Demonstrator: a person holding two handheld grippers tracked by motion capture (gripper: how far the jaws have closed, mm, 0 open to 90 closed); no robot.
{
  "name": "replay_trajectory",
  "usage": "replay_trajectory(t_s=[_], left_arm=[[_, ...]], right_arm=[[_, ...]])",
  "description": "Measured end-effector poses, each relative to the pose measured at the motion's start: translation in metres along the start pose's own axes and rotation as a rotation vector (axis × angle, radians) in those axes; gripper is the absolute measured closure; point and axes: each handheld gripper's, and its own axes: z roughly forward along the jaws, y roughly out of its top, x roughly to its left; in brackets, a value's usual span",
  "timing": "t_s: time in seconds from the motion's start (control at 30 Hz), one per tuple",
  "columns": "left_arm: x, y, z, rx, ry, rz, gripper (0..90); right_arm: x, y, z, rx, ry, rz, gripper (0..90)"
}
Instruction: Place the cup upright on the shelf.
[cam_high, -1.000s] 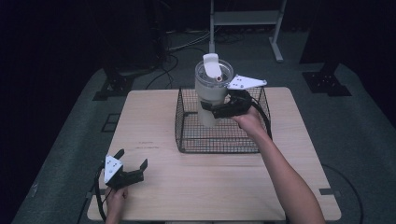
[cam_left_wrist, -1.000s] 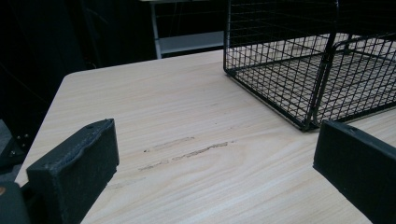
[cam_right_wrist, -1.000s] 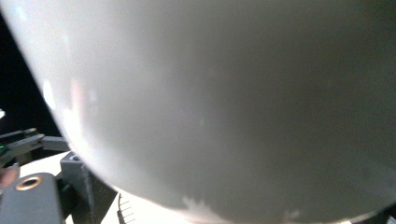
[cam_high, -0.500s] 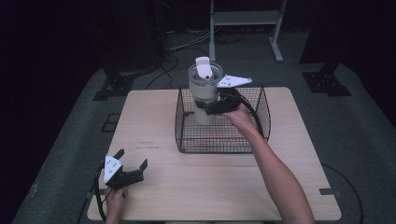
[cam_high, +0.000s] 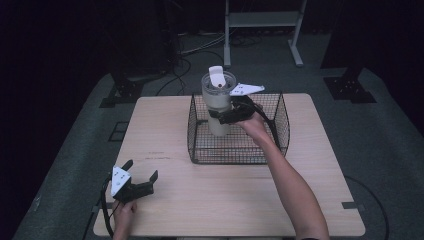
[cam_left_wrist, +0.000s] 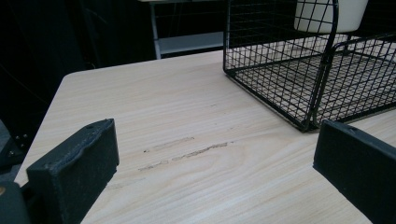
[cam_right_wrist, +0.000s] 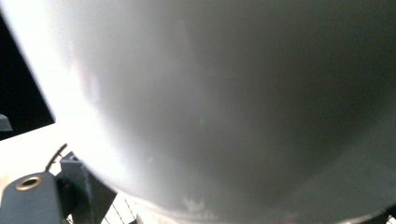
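Observation:
A pale tumbler (cam_high: 218, 100) with a clear lid and a raised white flap stands upright, its lower part inside the black wire basket (cam_high: 240, 152) at the far middle of the table. My right gripper (cam_high: 222, 116) is shut on the tumbler's side from the right. The tumbler's wall (cam_right_wrist: 233, 102) presses close in the right gripper view. I cannot tell whether its base touches the basket floor. My left gripper (cam_high: 141, 168) lies open near the table's front left corner. In the left gripper view the left gripper (cam_left_wrist: 217, 158) faces the basket (cam_left_wrist: 299, 79) and the tumbler's base (cam_left_wrist: 331, 14).
The wooden table (cam_high: 225, 200) has bare surface in front of and to both sides of the basket. Behind the table, on the dark floor, stand a metal frame (cam_high: 260, 20), black stand feet (cam_high: 122, 92) and loose cables.
My right gripper has carried the tumbler a little to the left and down, deeper into the basket. The left gripper has stayed put.

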Motion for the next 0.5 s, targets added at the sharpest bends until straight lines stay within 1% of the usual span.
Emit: replay_trajectory(t_s=[0.2, 0.3, 0.33, 0.4, 0.43, 0.5], left_arm=[[0.0, 0.0, 0.0, 0.0, 0.0, 0.0, 0.0], [0.0, 0.0, 0.0, 0.0, 0.001, 0.0, 0.0], [0.0, 0.0, 0.0, 0.0, 0.001, 0.0, 0.0], [0.0, 0.0, 0.0, 0.0, 0.001, 0.0, 0.0], [0.0, 0.0, 0.0, -0.003, 0.0, -0.001, 0.0], [0.0, 0.0, 0.0, -0.002, 0.0, -0.001, 0.0]], right_arm=[[-0.008, -0.011, 0.007, 0.023, -0.01, 0.029, 9.3], [-0.012, -0.017, 0.011, 0.036, -0.012, 0.032, 9.3], [-0.012, -0.019, 0.012, 0.04, -0.01, 0.041, 9.3], [-0.013, -0.021, 0.013, 0.041, -0.009, 0.043, 9.3], [-0.014, -0.024, 0.016, 0.055, -0.013, 0.039, 9.3], [-0.016, -0.027, 0.018, 0.065, -0.014, 0.04, 9.3]])
